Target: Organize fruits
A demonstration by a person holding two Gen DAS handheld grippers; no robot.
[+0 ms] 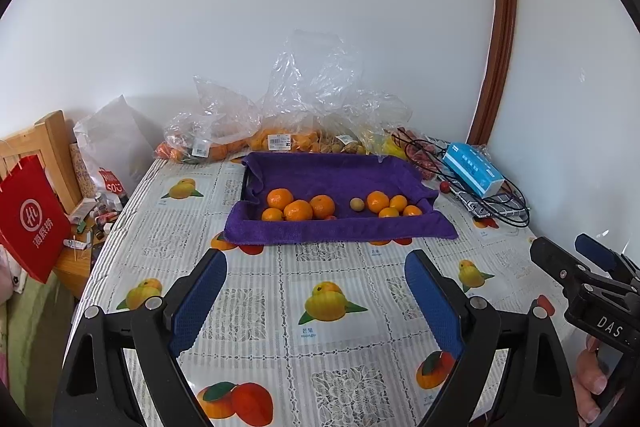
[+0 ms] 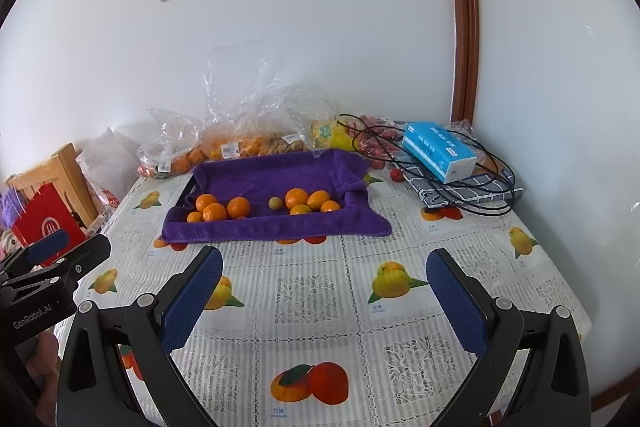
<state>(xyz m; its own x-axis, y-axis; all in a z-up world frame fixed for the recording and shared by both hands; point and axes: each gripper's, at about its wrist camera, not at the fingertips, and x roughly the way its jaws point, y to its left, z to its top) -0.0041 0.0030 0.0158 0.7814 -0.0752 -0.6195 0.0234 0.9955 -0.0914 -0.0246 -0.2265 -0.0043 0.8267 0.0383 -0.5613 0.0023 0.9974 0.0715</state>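
Observation:
A tray lined with a purple towel [image 1: 332,171] [image 2: 276,171] sits at the far middle of the table. In it lie a left group of oranges [image 1: 298,209] [image 2: 216,211], a right group of oranges [image 1: 390,205] [image 2: 312,201], and one small pale yellow-brown fruit [image 1: 357,204] [image 2: 274,203] between them. My left gripper [image 1: 316,263] is open and empty, held above the table well short of the tray. My right gripper [image 2: 324,263] is open and empty too, at the same distance; it also shows at the right edge of the left wrist view [image 1: 576,251].
Clear plastic bags of oranges and other fruit [image 1: 280,139] [image 2: 240,143] lie behind the tray against the wall. A blue tissue box [image 1: 474,169] [image 2: 438,151] on black cables and a checked cloth stands at the back right. A red paper bag [image 1: 30,219] hangs off the table's left side.

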